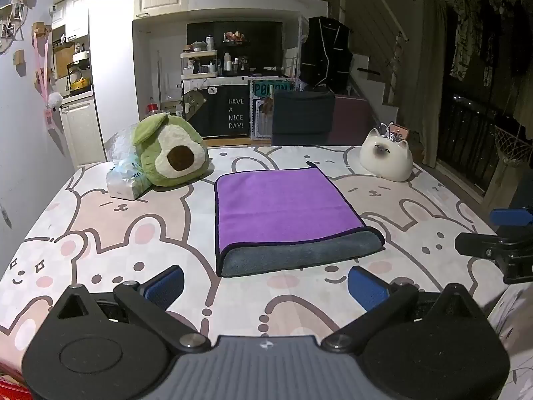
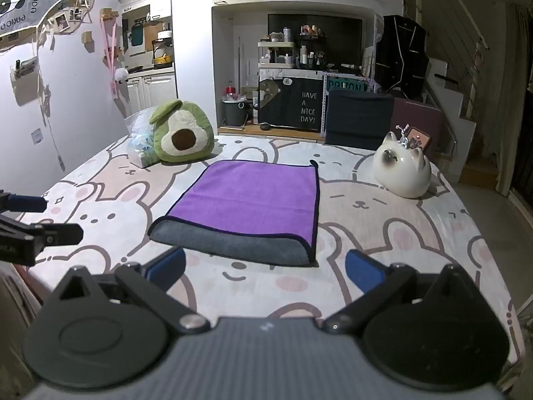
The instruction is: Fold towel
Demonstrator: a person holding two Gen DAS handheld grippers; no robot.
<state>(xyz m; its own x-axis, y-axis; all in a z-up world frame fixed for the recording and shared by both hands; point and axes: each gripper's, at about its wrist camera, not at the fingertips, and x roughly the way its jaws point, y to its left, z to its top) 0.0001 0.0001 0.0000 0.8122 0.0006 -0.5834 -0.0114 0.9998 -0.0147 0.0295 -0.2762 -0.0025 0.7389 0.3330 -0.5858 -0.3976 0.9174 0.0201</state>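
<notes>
A purple towel (image 1: pixel 283 206) with a grey underside lies folded over on the rabbit-print table cover (image 1: pixel 100 220), its grey fold facing me. It also shows in the right wrist view (image 2: pixel 253 200). My left gripper (image 1: pixel 266 286) is open and empty, hovering just short of the towel's near edge. My right gripper (image 2: pixel 265 271) is open and empty, also just short of the near edge. The right gripper shows at the right edge of the left wrist view (image 1: pixel 496 233), and the left gripper shows at the left edge of the right wrist view (image 2: pixel 40 220).
A green avocado plush (image 1: pixel 170 151) and a plastic-wrapped pack (image 1: pixel 128 180) sit at the far left of the table. A white cat-shaped ornament (image 1: pixel 386 160) sits at the far right. A dark chair (image 1: pixel 303 116) stands behind the far edge.
</notes>
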